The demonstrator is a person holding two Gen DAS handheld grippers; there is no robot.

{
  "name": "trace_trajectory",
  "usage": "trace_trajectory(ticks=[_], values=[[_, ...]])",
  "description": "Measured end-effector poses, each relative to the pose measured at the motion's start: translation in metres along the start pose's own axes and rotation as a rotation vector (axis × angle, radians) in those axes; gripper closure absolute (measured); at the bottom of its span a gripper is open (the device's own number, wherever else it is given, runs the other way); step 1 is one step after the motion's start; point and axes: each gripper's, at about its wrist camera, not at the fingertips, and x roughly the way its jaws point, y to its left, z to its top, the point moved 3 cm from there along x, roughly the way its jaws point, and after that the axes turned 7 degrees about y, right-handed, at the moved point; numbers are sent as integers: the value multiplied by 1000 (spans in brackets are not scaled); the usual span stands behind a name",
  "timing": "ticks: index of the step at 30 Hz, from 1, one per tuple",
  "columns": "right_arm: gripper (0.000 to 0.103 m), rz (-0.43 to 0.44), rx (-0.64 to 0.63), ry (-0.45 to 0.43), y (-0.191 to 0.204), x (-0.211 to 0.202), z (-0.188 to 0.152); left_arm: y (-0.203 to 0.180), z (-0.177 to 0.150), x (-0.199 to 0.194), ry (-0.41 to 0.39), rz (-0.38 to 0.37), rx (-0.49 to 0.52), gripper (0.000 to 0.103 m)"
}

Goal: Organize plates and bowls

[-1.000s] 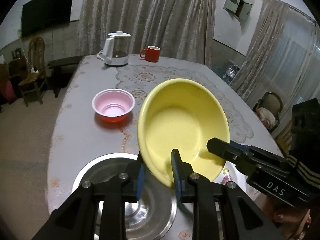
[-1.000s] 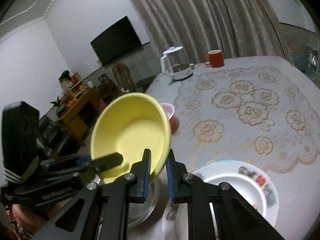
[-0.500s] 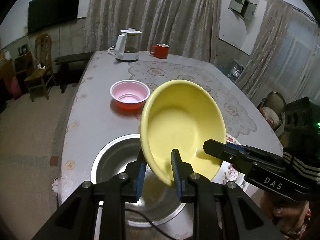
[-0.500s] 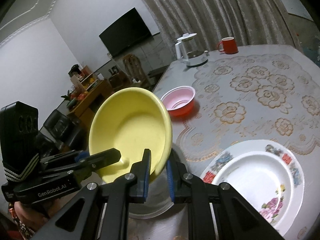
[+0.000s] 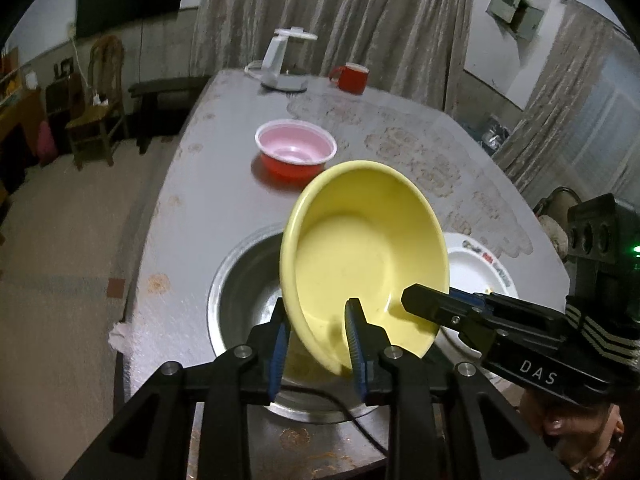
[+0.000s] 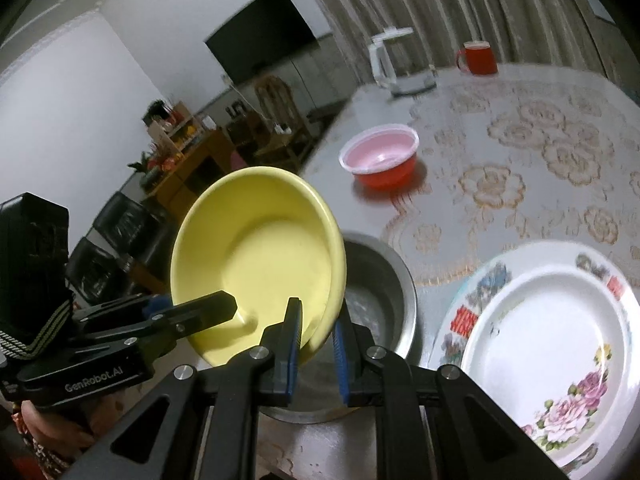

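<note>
Left wrist view: the scene reads from the biggest thing down to the tongs.
Table (image 5: pixel 192 200): long, under a grey lace-patterned cloth, running from the near edge to the far curtains.
Steel basin (image 5: pixel 244 288): wide metal bowl at the near end of the table, just left of the flowered plate; it looks like the likely nesting spot.
Flowered plate (image 6: pixel 560 340): white with a floral rim, flat on the cloth at the near right.
Yellow bowl (image 5: pixel 368 252): held in the air, tilted on edge with its hollow facing the cameras, directly above the steel basin and not touching it.
Handling of yellow bowl: probably light, stiff plastic or melamine with a smooth, slippery wall; the thin rim is the only good hold, and two opposite rim grips stop it swinging.
Pink bowl (image 5: pixel 296 148): small, red outside, upright farther along the table, well apart from the rest.
Kettle (image 5: pixel 286 60) and red mug (image 5: pixel 352 77): at the far end, out of the way.
Left gripper (image 5: pixel 316 334): its pads straddle the bowl's near-left rim and the jaws are opening, the rim between them.
Right gripper (image 6: pixel 318 330): clenched on the bowl's near-right rim, wall pinched between the blue pads.
Risk: with one grip easing, the tilted bowl may pivot or slide.
</note>
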Motion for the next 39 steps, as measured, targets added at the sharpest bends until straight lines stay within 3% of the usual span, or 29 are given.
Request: trace_trajectory(ticks=[5, 9, 14, 19, 20, 22, 25, 26, 33, 39], values=[[87, -30, 27, 76, -10, 21, -4, 8, -3, 29, 72, -8, -20, 76], [79, -76, 15, 125, -10, 32, -8, 14, -8, 53, 140, -33, -40, 75], [69, -135, -13, 166, -8, 46, -8, 10, -4, 60, 150, 0, -10, 72], [70, -157, -4, 190, -5, 49, -5, 14, -1, 64, 181, 10, -24, 71], [70, -157, 4, 202, -5, 49, -4, 15, 0, 62, 188, 9, -24, 70], [69, -151, 14, 211, -6, 49, -4, 20, 1, 58, 195, 17, -33, 53], [67, -161, 27, 199, -10, 45, -3, 28, 4, 48, 185, -2, -74, 32], [67, -150, 36, 197, -12, 44, -2, 30, 5, 44, 178, -26, -89, 30], [66, -158, 31, 201, -8, 47, -2, 28, 14, 13, 144, -81, -111, 28], [66, -119, 66, 192, -14, 43, -2, 22, 23, -29, 57, -112, -90, 25]])
